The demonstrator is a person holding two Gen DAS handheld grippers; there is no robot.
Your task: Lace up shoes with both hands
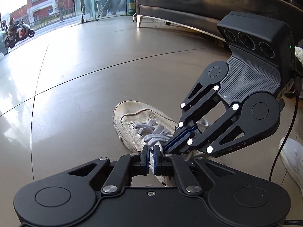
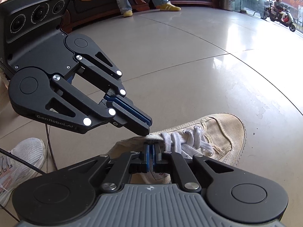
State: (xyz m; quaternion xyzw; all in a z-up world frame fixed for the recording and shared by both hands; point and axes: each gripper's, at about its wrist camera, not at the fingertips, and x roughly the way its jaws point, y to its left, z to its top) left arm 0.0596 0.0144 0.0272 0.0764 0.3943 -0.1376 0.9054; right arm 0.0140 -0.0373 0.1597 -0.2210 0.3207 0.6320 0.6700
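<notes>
A: Where is the shoe [image 1: 144,130] found?

B: On the tiled floor [image 1: 85,71], toe pointed away from both cameras, well clear of the sofa [image 1: 189,1]. White laces [image 2: 181,141] are seen crossed over the front eyelets; the rows nearer the ankle appear unlaced, so the job is judged partly done.

A: And the left claw [image 1: 151,154]?

B: Nearly shut. In its own view a flat white lace strand [image 1: 152,162] is pinched between the blue pads. It is probably gripped near its end so it can be steered to an eyelet.

A: The right claw [image 2: 151,156]?

B: Also closed to a narrow slit, tips set at the shoe's upper edge. Whether lace or canvas is caught there cannot be told. The hold is judged to steady the shoe while the other strand is worked.

A: Spacing?

B: Both claws' tips are just beside each other over the eyelet rows.
</notes>
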